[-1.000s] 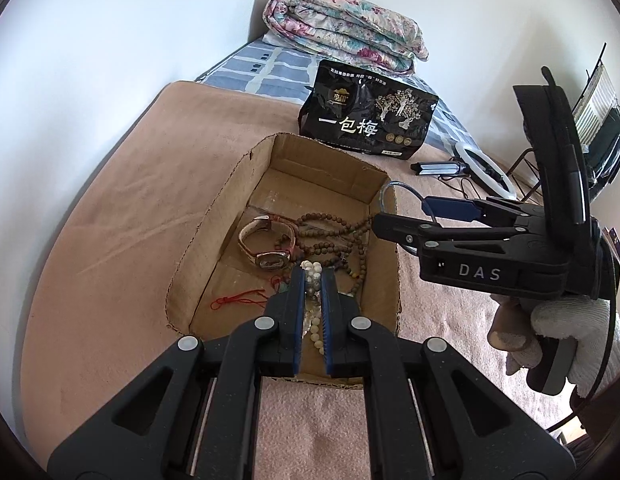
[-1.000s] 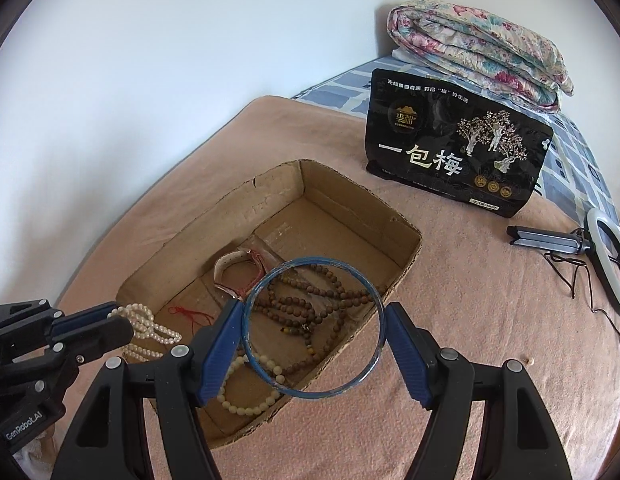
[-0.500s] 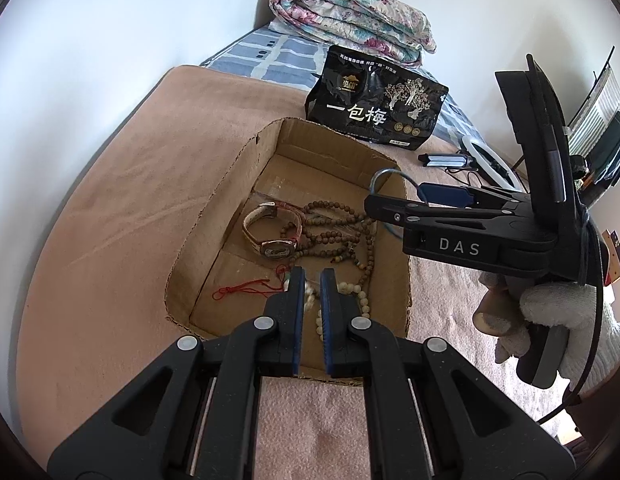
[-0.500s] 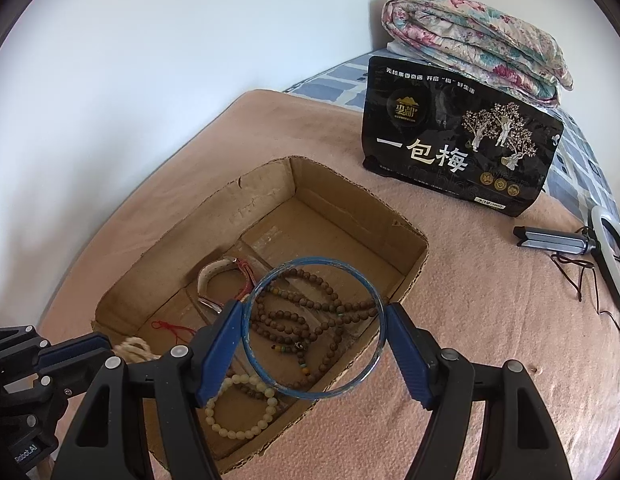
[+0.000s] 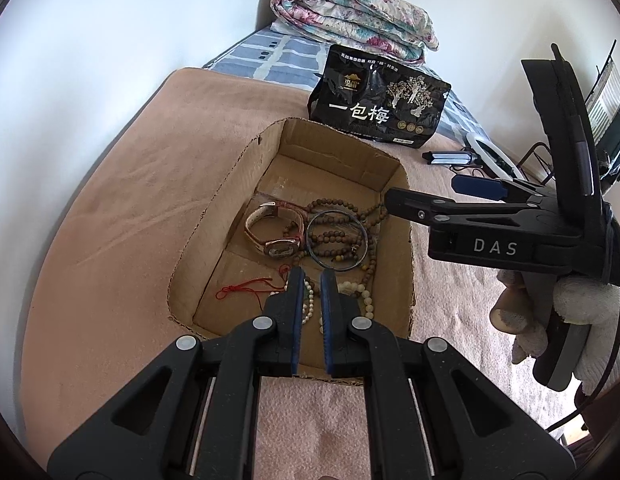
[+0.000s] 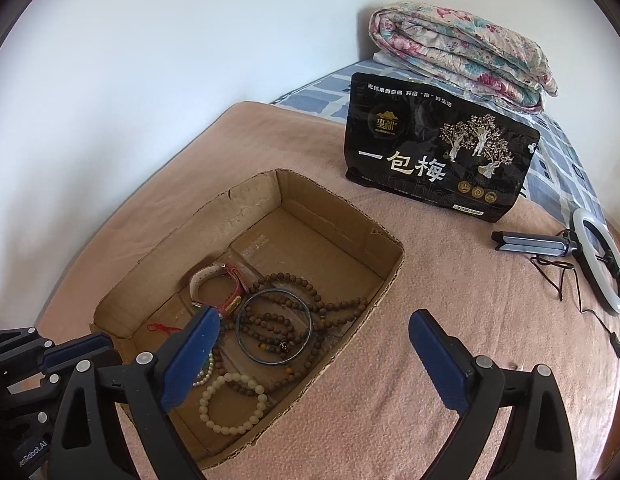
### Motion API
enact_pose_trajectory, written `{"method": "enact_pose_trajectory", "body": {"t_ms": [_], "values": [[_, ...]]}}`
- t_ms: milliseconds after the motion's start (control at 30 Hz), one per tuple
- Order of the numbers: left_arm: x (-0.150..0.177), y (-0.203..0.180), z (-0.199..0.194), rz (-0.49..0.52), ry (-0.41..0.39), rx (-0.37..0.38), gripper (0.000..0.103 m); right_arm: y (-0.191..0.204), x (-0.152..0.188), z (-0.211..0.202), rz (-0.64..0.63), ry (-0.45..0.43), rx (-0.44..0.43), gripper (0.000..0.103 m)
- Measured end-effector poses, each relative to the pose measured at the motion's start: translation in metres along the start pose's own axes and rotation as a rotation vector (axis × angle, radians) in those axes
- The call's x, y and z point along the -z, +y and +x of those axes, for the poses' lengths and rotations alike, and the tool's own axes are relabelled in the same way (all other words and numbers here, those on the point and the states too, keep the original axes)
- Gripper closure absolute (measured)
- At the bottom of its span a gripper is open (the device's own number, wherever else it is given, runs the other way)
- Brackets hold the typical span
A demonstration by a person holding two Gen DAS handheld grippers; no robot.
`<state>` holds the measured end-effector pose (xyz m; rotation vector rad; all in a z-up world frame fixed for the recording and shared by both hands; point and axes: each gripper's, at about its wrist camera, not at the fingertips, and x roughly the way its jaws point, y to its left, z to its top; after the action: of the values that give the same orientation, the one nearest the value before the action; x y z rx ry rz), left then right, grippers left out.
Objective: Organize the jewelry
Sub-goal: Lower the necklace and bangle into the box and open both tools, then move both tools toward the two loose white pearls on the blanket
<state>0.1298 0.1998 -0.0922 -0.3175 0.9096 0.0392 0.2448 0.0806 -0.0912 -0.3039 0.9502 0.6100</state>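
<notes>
A shallow cardboard box (image 5: 226,208) (image 6: 341,216) sits on the pink blanket. Inside lie a blue bangle (image 5: 337,240) (image 6: 274,326) on brown wooden beads (image 6: 333,308), a wristwatch (image 5: 276,230) (image 6: 220,284), a red cord (image 5: 242,288), and a white bead bracelet (image 6: 232,404) (image 5: 365,300). My left gripper (image 5: 311,278) hovers over the box's near end, jaws narrowly apart, nothing held. My right gripper (image 6: 313,336) is wide open and empty above the box's right edge; it also shows in the left wrist view (image 5: 419,196).
A black snack bag (image 6: 437,148) stands behind the box. A folded floral quilt (image 6: 461,52) lies at the back by the wall. A ring light on a small tripod (image 6: 597,260) with its cable lies at the right.
My right gripper opened and let go of the blue bangle, which now lies in the box on the wooden beads. My left gripper let the white beads fall into the box.
</notes>
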Motion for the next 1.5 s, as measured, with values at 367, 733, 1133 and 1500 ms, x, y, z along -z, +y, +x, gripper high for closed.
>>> {"method": "enact_pose_trajectory", "body": {"t_ms": [367, 733, 1133, 1500], "values": [[0.001, -0.006, -0.007, 0.026, -0.032, -0.019, 0.097, -0.020, 0.008, -0.015, 0.051, -0.010, 0.044, 0.003], [0.003, -0.024, -0.008, 0.079, -0.040, -0.019, 0.074, -0.052, 0.029, -0.040, 0.082, -0.043, 0.087, 0.003], [0.007, -0.071, -0.014, 0.199, -0.067, 0.023, 0.063, -0.110, 0.062, -0.075, 0.167, -0.056, 0.123, 0.003], [0.012, -0.130, 0.003, 0.270, -0.014, 0.104, 0.063, -0.164, 0.100, -0.105, 0.184, -0.079, 0.283, 0.002]]}}
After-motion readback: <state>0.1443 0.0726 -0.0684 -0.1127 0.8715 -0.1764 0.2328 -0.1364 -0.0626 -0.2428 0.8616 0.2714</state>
